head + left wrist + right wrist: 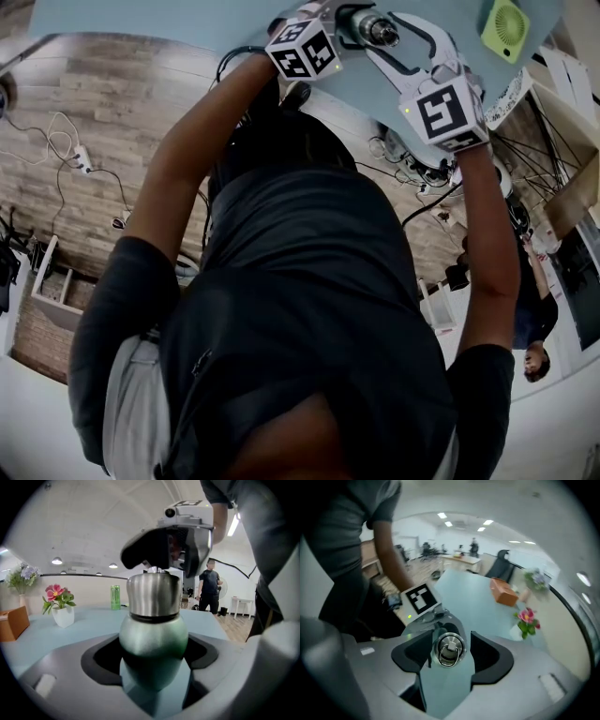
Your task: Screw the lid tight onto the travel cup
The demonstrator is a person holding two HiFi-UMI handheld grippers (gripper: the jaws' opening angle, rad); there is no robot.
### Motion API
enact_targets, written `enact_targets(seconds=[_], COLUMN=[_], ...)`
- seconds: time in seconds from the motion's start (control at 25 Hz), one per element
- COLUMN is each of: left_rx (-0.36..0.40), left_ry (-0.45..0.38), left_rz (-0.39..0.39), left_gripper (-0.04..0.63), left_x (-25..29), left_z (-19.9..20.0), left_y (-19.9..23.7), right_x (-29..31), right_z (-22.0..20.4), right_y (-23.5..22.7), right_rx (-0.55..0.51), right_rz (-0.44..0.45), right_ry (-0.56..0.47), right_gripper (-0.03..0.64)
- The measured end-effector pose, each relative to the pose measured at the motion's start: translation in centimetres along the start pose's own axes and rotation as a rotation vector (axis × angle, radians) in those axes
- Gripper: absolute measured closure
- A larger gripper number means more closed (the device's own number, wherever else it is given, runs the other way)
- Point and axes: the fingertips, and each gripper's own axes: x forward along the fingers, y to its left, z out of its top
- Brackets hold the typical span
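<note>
The cup was seen upright on the blue table, as far as could be judged, with its green body pinched between the pads of the left gripper. The steel lid was already seated on the neck. The right gripper was held over it from above, its jaws spread to either side of the lid and a sliver of gap left at one pad. How far the thread was wound could not be told. If those jaws were closed off-centre, or only on the smooth top edge, the lid would likely be slipped over rather than turned. If the lower hold were slackened, the whole cup could be spun with the lid, or tipped towards the flower pot at the far left.
</note>
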Motion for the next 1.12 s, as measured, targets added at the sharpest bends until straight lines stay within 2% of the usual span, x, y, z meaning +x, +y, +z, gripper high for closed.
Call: enact_targets(seconds=[0.12, 0.24, 0.36, 0.44, 0.56, 0.76, 0.92, 1.12], left_rx=[-0.002, -0.003, -0.005, -0.01, -0.014, -0.006, -0.003, -0.002], left_ry=[0.0, 0.0, 0.0, -0.004, -0.007, -0.006, -0.002, 0.0], left_rz=[0.0, -0.001, -0.002, -0.004, -0.005, 0.001, 0.004, 0.009], left_gripper=[0.175, 0.175, 0.175, 0.175, 0.175, 0.175, 0.175, 0.175], left_x=[0.1, 0.2, 0.3, 0.4, 0.4, 0.4, 0.4, 0.3], left_z=[0.1, 0.1, 0.1, 0.1, 0.2, 0.2, 0.1, 0.0], left_y=[0.1, 0.0, 0.0, 0.0, 0.0, 0.0, 0.0, -0.1], right_x=[0.4, 0.7, 1.1, 1.2, 1.3, 1.4, 1.4, 1.2], right_z=[-1.3, -2.2, -2.8, -2.9, -3.0, -2.7, -1.9, -1.8], right_y=[1.1, 1.7, 1.9, 1.9, 1.7, 1.2, 0.3, -1.0], right_rx=[-0.389, -0.672, -0.834, -0.857, -0.756, -0.407, -0.058, 0.443], right_rz=[0.156, 0.281, 0.357, 0.376, 0.371, 0.268, 0.105, -0.167], right_ry=[0.147, 0.238, 0.279, 0.28, 0.268, 0.2, 0.115, -0.025], right_gripper=[0.382, 0.382, 0.382, 0.382, 0.382, 0.382, 0.382, 0.38])
